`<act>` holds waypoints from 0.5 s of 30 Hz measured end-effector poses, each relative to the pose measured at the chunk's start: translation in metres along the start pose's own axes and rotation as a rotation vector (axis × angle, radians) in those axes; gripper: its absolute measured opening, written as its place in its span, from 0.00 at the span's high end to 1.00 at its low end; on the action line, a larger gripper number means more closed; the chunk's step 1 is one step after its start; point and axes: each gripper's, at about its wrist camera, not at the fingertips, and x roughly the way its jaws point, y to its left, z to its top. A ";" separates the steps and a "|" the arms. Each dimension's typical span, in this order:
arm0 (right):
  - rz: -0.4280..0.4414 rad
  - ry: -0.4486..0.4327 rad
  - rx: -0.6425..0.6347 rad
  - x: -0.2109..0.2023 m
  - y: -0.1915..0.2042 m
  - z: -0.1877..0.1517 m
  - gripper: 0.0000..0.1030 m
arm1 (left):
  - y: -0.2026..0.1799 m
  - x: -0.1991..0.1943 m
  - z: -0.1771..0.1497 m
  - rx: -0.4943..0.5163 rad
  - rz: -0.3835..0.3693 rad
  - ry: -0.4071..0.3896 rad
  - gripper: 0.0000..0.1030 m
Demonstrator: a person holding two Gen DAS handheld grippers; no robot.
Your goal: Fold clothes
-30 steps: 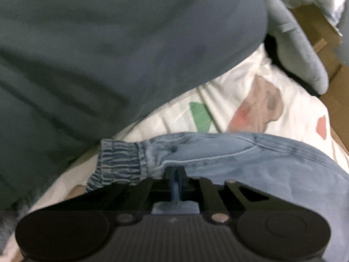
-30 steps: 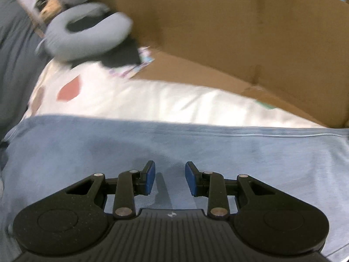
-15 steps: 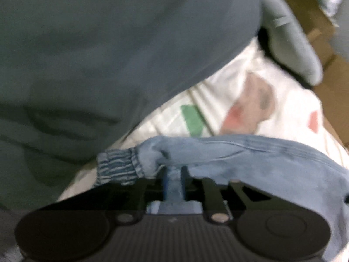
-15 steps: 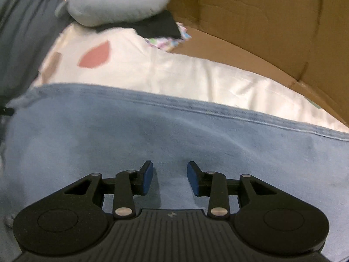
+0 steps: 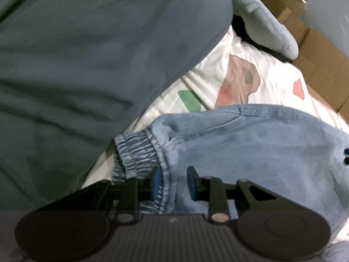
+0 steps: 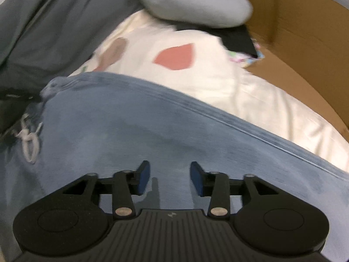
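Light blue denim pants (image 5: 250, 152) lie on a white patterned sheet (image 5: 272, 74). Their gathered elastic band (image 5: 135, 152) bunches at the left end. My left gripper (image 5: 173, 183) sits at that end with its jaws opening. A hemmed edge of denim lies between the pads, and the pads stand apart from it. In the right wrist view the same pants (image 6: 130, 131) fill the lower half, with a white drawstring (image 6: 28, 139) at the left. My right gripper (image 6: 170, 179) hovers just above the flat denim, jaws opening, with nothing between them.
A large grey-blue cloth (image 5: 87, 54) covers the left side. A pale blue neck pillow (image 6: 196, 6) rests on a black item (image 6: 237, 39) at the back. A cardboard box wall (image 6: 294, 43) borders the sheet (image 6: 218, 83) on the right.
The left jaws were shut on a denim fold and now stand apart. The right gripper slid left over the pants toward the drawstring end, and its jaws widened.
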 end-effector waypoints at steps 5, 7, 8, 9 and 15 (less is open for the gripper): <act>0.027 0.006 -0.108 -0.002 0.032 0.016 0.47 | -0.004 0.001 -0.012 0.044 0.000 -0.077 0.62; 0.031 0.005 -0.125 -0.003 0.040 0.022 0.41 | -0.003 0.002 -0.017 0.065 -0.009 -0.092 0.59; 0.031 0.004 -0.132 -0.004 0.043 0.025 0.40 | -0.002 0.003 -0.019 0.058 -0.013 -0.096 0.59; 0.030 0.005 -0.137 -0.005 0.046 0.027 0.40 | 0.000 0.003 -0.021 0.052 -0.017 -0.100 0.59; 0.030 0.033 -0.125 -0.007 0.063 0.041 0.26 | 0.001 -0.004 -0.019 -0.008 -0.011 -0.111 0.65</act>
